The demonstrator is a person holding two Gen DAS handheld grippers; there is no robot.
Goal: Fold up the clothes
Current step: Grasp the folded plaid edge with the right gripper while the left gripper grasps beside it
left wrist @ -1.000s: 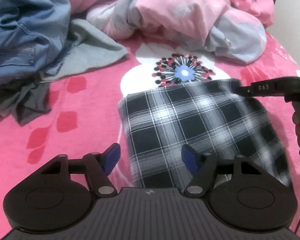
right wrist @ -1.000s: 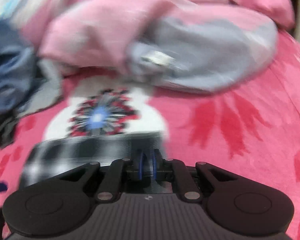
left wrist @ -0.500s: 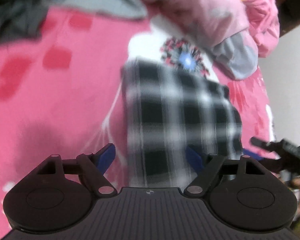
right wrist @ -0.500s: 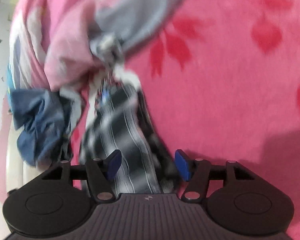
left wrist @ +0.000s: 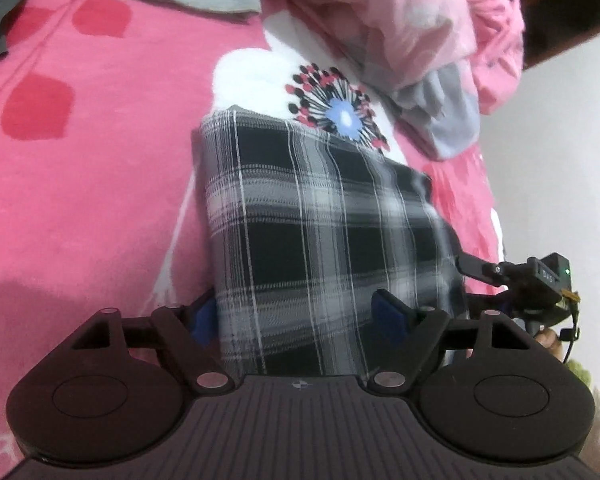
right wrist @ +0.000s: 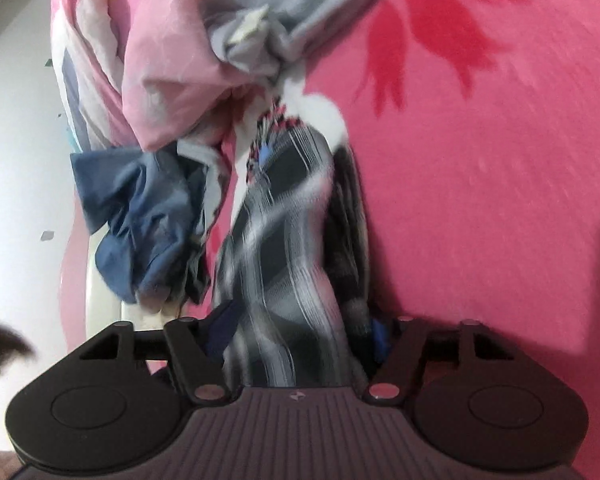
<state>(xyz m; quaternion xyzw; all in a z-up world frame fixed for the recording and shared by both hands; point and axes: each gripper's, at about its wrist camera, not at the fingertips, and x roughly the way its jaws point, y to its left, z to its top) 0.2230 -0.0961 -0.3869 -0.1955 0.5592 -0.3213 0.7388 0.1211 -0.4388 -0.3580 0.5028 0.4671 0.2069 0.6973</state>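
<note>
2 grippers [left wrist: 296,316] [right wrist: 300,336] straddle plaid garment [left wrist: 316,220].

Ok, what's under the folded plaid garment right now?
The plaid garment lies on the pink bedspread, its far edge overlapping the white flower print. Anything else beneath the garment is covered and cannot be seen.

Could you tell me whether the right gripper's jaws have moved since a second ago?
Yes. The right gripper was pinched shut; now its blue pads stand apart, either side of the black-and-white plaid folded cloth on the pink blanket.
</note>
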